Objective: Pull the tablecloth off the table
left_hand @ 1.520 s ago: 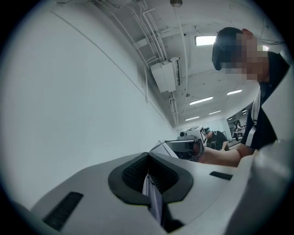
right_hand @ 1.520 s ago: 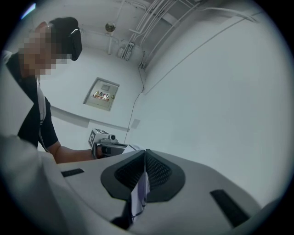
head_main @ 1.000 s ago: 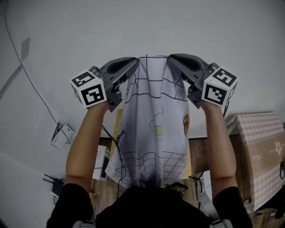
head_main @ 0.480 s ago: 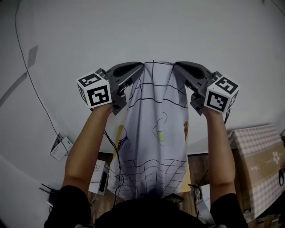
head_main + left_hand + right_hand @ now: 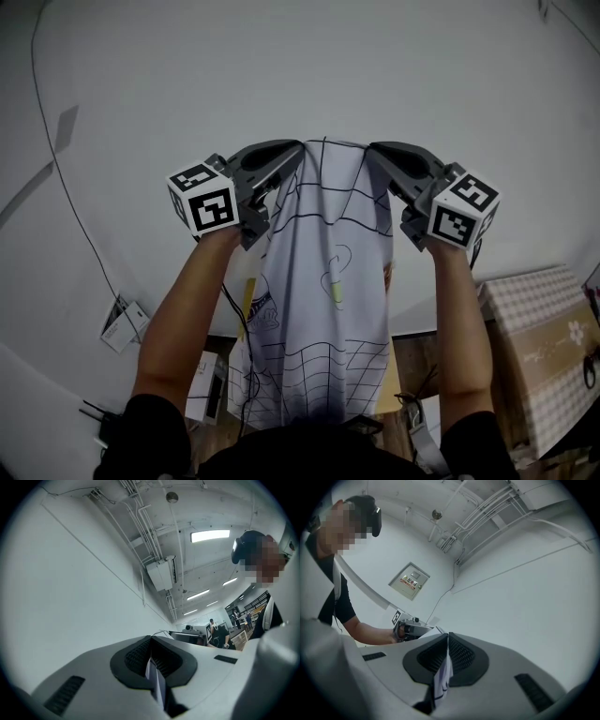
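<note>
A white tablecloth [image 5: 323, 281] with black grid lines and a small cup drawing hangs straight down in front of me, lifted off any table. My left gripper [image 5: 298, 150] is shut on its upper left corner and my right gripper [image 5: 373, 150] on its upper right corner. The top edge is stretched short between them. In the left gripper view the left gripper [image 5: 151, 641] has a thin fold of cloth [image 5: 157, 686] pinched between its dark pads. The right gripper [image 5: 448, 637] in its own view clamps a cloth edge [image 5: 443, 679] the same way. Both point slightly upward towards a white wall.
The white wall [image 5: 281, 66] fills the view ahead, with a thin cable [image 5: 66, 206] running down it to a white box [image 5: 122, 323]. A checked-pattern box [image 5: 544, 328] stands at the lower right. Brown wood [image 5: 417, 342] shows below the cloth.
Both grippers keep their hold on the cloth's top corners. The whole picture has slid down a little, as the head view tilted up. The hands have barely shifted.
</note>
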A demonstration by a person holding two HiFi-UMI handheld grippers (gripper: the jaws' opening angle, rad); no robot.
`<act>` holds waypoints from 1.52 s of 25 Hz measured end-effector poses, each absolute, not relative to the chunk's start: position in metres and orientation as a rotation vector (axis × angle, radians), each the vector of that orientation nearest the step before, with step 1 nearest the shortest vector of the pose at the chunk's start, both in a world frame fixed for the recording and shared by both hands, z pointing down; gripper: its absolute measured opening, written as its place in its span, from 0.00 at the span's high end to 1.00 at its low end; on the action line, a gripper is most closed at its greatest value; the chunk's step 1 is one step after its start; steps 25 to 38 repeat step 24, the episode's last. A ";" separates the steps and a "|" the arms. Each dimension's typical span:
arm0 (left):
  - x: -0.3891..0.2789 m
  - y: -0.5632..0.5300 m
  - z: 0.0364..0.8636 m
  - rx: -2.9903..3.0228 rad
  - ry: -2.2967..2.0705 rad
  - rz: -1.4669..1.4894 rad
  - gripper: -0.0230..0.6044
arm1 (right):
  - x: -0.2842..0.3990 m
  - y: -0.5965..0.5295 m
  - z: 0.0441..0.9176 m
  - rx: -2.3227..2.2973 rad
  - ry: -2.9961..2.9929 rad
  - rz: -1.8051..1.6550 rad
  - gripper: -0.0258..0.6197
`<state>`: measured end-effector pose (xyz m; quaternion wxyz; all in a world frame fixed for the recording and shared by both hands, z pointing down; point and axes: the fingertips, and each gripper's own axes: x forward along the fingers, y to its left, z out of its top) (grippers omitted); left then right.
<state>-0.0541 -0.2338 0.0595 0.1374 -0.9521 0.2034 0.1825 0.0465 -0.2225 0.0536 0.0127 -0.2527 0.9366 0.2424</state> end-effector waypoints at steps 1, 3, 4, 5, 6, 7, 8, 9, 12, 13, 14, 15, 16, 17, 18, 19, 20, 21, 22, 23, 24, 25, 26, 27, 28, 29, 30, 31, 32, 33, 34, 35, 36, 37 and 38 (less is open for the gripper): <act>-0.054 -0.234 0.060 -2.759 0.582 0.530 0.94 | 0.047 -0.222 0.053 -0.792 2.922 0.765 0.93; -0.053 -0.234 0.061 -2.763 0.572 0.531 0.94 | 0.047 -0.223 0.053 -0.793 2.926 0.773 0.93; -0.054 -0.234 0.062 -2.763 0.572 0.530 0.94 | 0.046 -0.223 0.054 -0.790 2.927 0.776 0.93; -0.054 -0.234 0.063 -2.765 0.574 0.527 0.94 | 0.046 -0.224 0.055 -0.787 2.929 0.778 0.93; -0.054 -0.235 0.064 -2.767 0.575 0.524 0.94 | 0.046 -0.225 0.055 -0.785 2.928 0.779 0.93; -0.054 -0.235 0.065 -2.770 0.577 0.521 0.94 | 0.046 -0.225 0.055 -0.785 2.927 0.779 0.93; -0.054 -0.235 0.065 -2.771 0.578 0.519 0.94 | 0.046 -0.225 0.054 -0.787 2.925 0.780 0.93; -0.055 -0.235 0.064 -2.768 0.576 0.520 0.94 | 0.046 -0.226 0.054 -0.787 2.924 0.783 0.93; -0.055 -0.235 0.061 -2.752 0.569 0.520 0.94 | 0.045 -0.225 0.051 -0.776 2.924 0.804 0.93; -0.055 -0.235 0.060 -2.748 0.567 0.518 0.94 | 0.045 -0.224 0.051 -0.773 2.926 0.813 0.93; -0.055 -0.234 0.060 -2.746 0.565 0.516 0.94 | 0.045 -0.224 0.052 -0.773 2.927 0.820 0.93; -0.055 -0.234 0.061 -2.746 0.562 0.513 0.94 | 0.045 -0.224 0.053 -0.777 2.928 0.819 0.93; -0.056 -0.234 0.061 -2.746 0.560 0.508 0.94 | 0.046 -0.224 0.054 -0.784 2.927 0.811 0.93; -0.056 -0.233 0.062 -2.746 0.559 0.502 0.94 | 0.047 -0.225 0.055 -0.792 2.925 0.802 0.93; -0.056 -0.233 0.061 -2.744 0.558 0.495 0.94 | 0.047 -0.226 0.055 -0.799 2.923 0.793 0.93; -0.056 -0.232 0.061 -2.741 0.559 0.489 0.94 | 0.048 -0.227 0.055 -0.804 2.921 0.789 0.93; -0.056 -0.232 0.060 -2.738 0.559 0.482 0.94 | 0.048 -0.228 0.054 -0.808 2.918 0.788 0.93; -0.056 -0.232 0.060 -2.736 0.559 0.476 0.94 | 0.048 -0.229 0.054 -0.810 2.915 0.788 0.93; -0.056 -0.232 0.059 -2.734 0.560 0.471 0.94 | 0.049 -0.229 0.053 -0.811 2.912 0.790 0.93; -0.055 -0.232 0.059 -2.731 0.560 0.465 0.94 | 0.049 -0.230 0.053 -0.811 2.909 0.793 0.93; -0.055 -0.232 0.058 -2.728 0.560 0.459 0.94 | 0.049 -0.231 0.053 -0.811 2.906 0.797 0.93; -0.055 -0.232 0.058 -2.728 0.560 0.459 0.94 | 0.049 -0.231 0.053 -0.811 2.906 0.797 0.93; -0.055 -0.232 0.058 -2.728 0.560 0.459 0.94 | 0.049 -0.231 0.053 -0.811 2.906 0.797 0.93; -0.055 -0.232 0.058 -2.728 0.560 0.459 0.94 | 0.049 -0.231 0.053 -0.811 2.906 0.797 0.93; -0.055 -0.232 0.058 -2.728 0.560 0.459 0.94 | 0.049 -0.231 0.053 -0.811 2.906 0.797 0.93; -0.055 -0.232 0.058 -2.728 0.560 0.459 0.94 | 0.049 -0.231 0.053 -0.811 2.906 0.797 0.93; -0.055 -0.232 0.058 -2.728 0.560 0.459 0.94 | 0.049 -0.231 0.053 -0.811 2.906 0.797 0.93; -0.055 -0.232 0.058 -2.728 0.560 0.459 0.94 | 0.049 -0.231 0.053 -0.811 2.906 0.797 0.93; -0.055 -0.232 0.058 -2.728 0.560 0.459 0.94 | 0.049 -0.231 0.053 -0.811 2.906 0.797 0.93; -0.055 -0.232 0.058 -2.728 0.560 0.459 0.94 | 0.049 -0.231 0.053 -0.811 2.906 0.797 0.93; -0.055 -0.232 0.058 -2.728 0.560 0.459 0.94 | 0.049 -0.231 0.053 -0.811 2.906 0.797 0.93; -0.055 -0.232 0.058 -2.728 0.560 0.459 0.94 | 0.049 -0.231 0.053 -0.811 2.906 0.797 0.93; -0.055 -0.232 0.058 -2.728 0.560 0.459 0.94 | 0.049 -0.231 0.053 -0.811 2.906 0.797 0.93; -0.055 -0.232 0.058 -2.728 0.560 0.459 0.94 | 0.049 -0.231 0.053 -0.811 2.906 0.797 0.93; -0.055 -0.232 0.058 -2.728 0.560 0.459 0.94 | 0.049 -0.231 0.053 -0.811 2.906 0.797 0.93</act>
